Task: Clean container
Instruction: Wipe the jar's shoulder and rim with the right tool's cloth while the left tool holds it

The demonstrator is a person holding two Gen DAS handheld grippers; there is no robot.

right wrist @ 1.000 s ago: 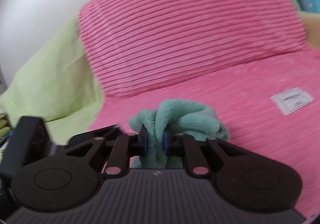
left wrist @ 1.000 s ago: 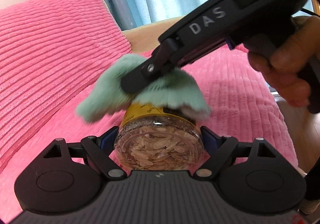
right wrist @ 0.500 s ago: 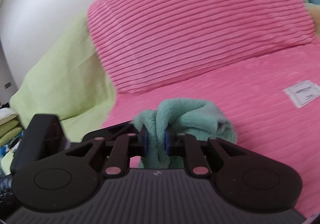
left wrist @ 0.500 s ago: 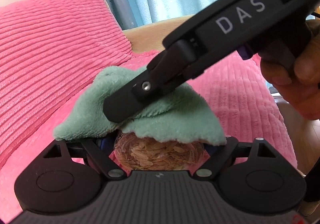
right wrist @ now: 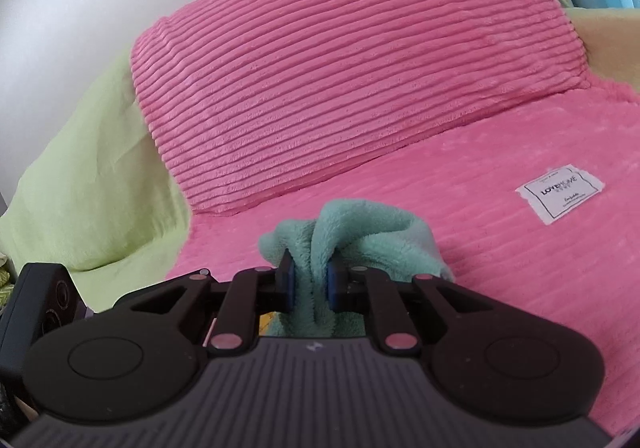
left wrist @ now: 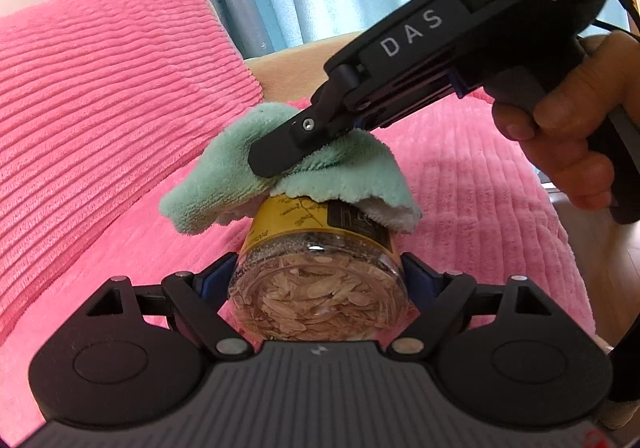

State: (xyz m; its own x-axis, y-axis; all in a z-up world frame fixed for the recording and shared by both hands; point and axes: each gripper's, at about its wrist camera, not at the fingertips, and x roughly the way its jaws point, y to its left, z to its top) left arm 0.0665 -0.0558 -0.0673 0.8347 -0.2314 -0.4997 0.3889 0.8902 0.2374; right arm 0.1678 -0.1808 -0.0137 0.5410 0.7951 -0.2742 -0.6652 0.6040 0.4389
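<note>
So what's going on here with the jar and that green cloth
A person is wiping a jar with two handheld grippers over a pink ribbed sofa cover. The left gripper is shut on a clear jar of pale flaky contents with a yellow label, holding it on its side. The right gripper is shut on a bunched mint-green fleece cloth, which is draped over the jar's far end, mid-wipe.

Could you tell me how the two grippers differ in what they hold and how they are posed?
The left gripper clamps a clear jar, spread wide; the right gripper pinches a green cloth, nearly closed. The left supports from below; the right angles down onto the jar. Both are shut on something.
</note>
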